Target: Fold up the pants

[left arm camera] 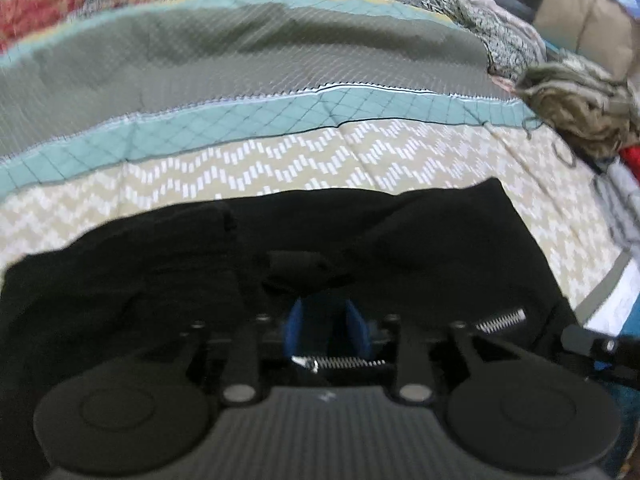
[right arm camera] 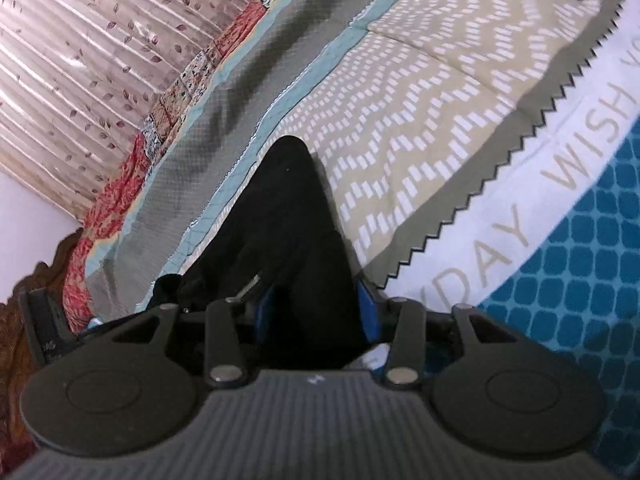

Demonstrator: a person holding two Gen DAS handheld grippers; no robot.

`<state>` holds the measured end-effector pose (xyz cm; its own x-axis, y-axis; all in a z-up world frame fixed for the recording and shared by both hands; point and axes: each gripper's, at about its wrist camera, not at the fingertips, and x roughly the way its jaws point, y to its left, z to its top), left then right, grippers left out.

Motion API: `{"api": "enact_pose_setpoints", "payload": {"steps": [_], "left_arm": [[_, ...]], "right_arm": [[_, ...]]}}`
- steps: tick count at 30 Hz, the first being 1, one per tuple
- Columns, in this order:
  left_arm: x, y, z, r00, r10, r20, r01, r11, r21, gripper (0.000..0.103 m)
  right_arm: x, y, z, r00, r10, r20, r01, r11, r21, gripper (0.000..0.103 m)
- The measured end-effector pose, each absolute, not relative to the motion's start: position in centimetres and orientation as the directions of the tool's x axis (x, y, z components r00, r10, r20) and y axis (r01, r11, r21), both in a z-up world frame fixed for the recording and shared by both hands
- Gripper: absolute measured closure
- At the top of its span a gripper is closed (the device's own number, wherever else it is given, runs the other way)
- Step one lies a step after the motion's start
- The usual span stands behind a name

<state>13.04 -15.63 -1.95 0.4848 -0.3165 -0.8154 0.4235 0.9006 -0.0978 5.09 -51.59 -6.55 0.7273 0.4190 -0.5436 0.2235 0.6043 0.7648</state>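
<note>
Bedspread [left arm camera: 360, 152] with a beige chevron band fills both views, teal and grey stripes toward twelve o'clock. Black pants [left arm camera: 160, 272] lie on the chevron band, spread from nine to three o'clock before the left gripper [left arm camera: 325, 300], whose blue fingers [left arm camera: 295, 322] pinch a fabric bunch. Right gripper [right arm camera: 316, 304] seems clenched on the pants too, though dark cloth hides its fingertips.

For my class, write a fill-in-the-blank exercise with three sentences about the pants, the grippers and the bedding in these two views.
1. The pants held by both grippers are ____ in colour.
2. The left gripper is ____ on a bunch of the fabric.
3. Beside the right gripper, the bedspread shows the printed word ____ on its white band.

Missing words: black; shut; WISH
</note>
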Motion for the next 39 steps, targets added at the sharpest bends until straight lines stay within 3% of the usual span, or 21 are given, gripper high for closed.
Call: {"api": "enact_pose_setpoints", "payload": {"steps": [6,9,24,33,39], "left_arm": [[9.3,-15.9,0.1,0.527,-0.272,-0.805,0.421,0.906,-0.031,0.07],[7.8,-15.1,1.1,0.527,-0.28,-0.803,0.407,0.912,-0.051,0.065],[3.3,-9.0,3.4,0.569,-0.279,-0.774,0.313,0.943,-0.11,0.065],[3.7,-6.8,2.9,0.59,-0.219,-0.777,0.244,0.966,-0.087,0.065],[4.3,-6.3,1.7,0.574,-0.188,-0.797,0.221,0.973,-0.07,0.065]], "right_arm": [[3.4,-51.6,-5.7,0.731,0.413,-0.544,0.211,0.62,0.755,0.055],[2.4,-51.5,-5.6,0.733,0.407,-0.545,0.216,0.621,0.754,0.055],[0.3,-49.4,-5.8,0.698,0.385,-0.604,0.307,0.601,0.738,0.053],[-0.4,-50.2,-7.3,0.734,0.399,-0.55,0.326,0.504,0.8,0.053],[-1.1,-49.5,-7.1,0.757,0.372,-0.537,0.281,0.556,0.782,0.053]]}}
